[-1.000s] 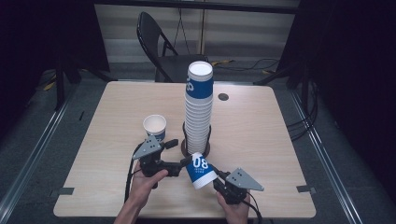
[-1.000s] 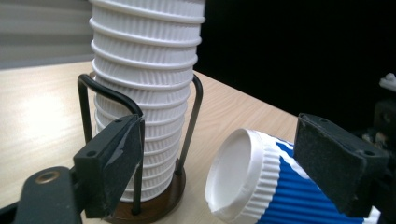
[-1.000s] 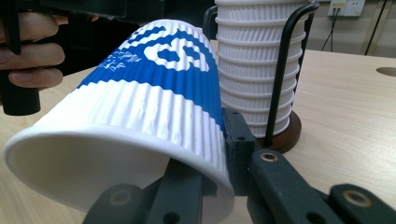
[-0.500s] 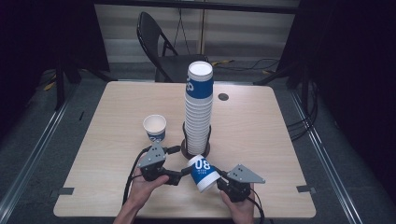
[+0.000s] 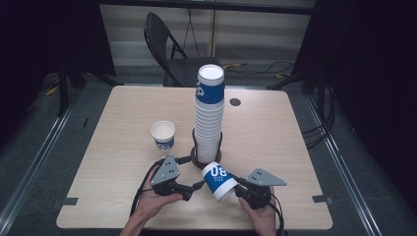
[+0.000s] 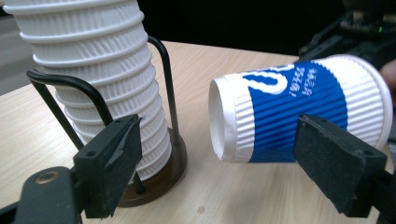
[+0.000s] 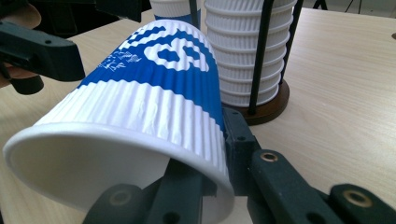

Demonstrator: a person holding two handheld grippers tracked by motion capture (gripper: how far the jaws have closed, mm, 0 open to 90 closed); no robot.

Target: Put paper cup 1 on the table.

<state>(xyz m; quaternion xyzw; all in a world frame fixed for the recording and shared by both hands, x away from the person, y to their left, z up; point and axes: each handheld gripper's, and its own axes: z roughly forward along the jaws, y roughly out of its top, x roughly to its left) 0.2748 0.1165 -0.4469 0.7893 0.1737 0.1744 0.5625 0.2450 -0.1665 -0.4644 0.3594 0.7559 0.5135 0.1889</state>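
Right gripper (image 5: pixel 235 189) clamped on rim of tipped blue-and-white cup (image 5: pixel 219 180), just before cup stack (image 5: pixel 208 115); left gripper (image 5: pixel 195 187) open beside it, jaws just widening, empty.

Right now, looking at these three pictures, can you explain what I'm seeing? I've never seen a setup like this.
A person sits at a light wooden table holding a black two-jaw tool in each hand. One picture looks down from above; the other two come from cameras riding on each tool. The right tool is pinching the rim of a blue-and-white ribbed paper cup, one jaw inside it. The left tool stands open beside that cup. Behind stands a tall stack of matching cups in a black wire holder, and one single upright cup.
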